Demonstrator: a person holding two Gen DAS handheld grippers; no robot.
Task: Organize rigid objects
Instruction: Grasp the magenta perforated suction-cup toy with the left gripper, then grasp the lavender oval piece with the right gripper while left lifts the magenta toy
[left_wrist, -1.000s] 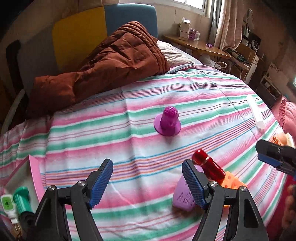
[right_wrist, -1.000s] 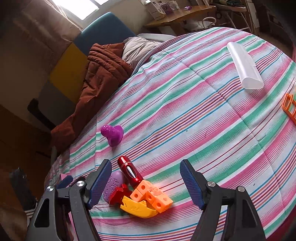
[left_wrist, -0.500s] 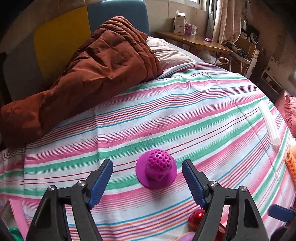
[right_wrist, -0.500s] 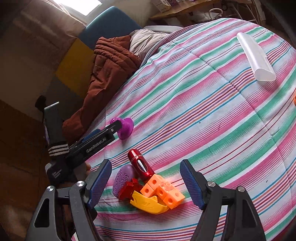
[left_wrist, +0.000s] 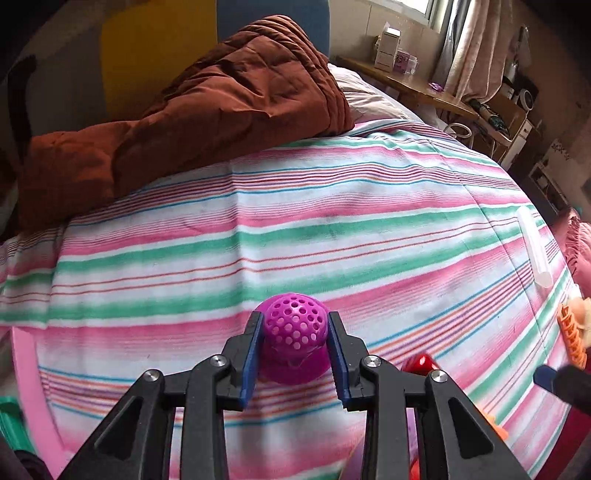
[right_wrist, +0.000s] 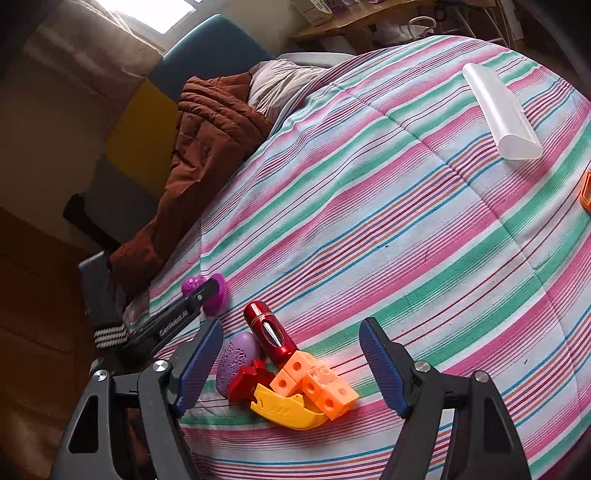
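Striped bedspread (left_wrist: 332, 229): soft, domed and yielding. It gives no firm support, so anything I lower carelessly may tip or roll down the slope; I judge this the widest risk.

Brown quilt (left_wrist: 207, 99): bunched at the head of the bed, well apart from the work and no obstacle.

Toy pile (right_wrist: 291, 376): orange linked cubes (right_wrist: 317, 384), a yellow curved piece (right_wrist: 284, 406), a red block, a purple embossed egg (right_wrist: 236, 358) and a glossy red cylinder (right_wrist: 269, 332), all touching or overlapping. If I bring a new piece in too fast, the cylinder is likely to roll off and the pile to scatter.

Translucent white tube (right_wrist: 498, 114): lies alone far up the spread, well apart from the pile.

My right gripper (right_wrist: 291, 369): jaws wide, holding nothing, hanging above the pile with the toys showing between its blue pads.

My left gripper (left_wrist: 295, 347): jaws have just been closing and now stand narrow, the blue pads pressed on either side of the magenta perforated dome toy (left_wrist: 295, 332).

Magenta perforated dome toy: between my left pads, its flared base low against the spread, near the pile's red cylinder. The pads bear on a rounded, holed crown; in my judgement the curve could let it squirt upward or twist out when lifted, and the wide base could drag on the cloth.
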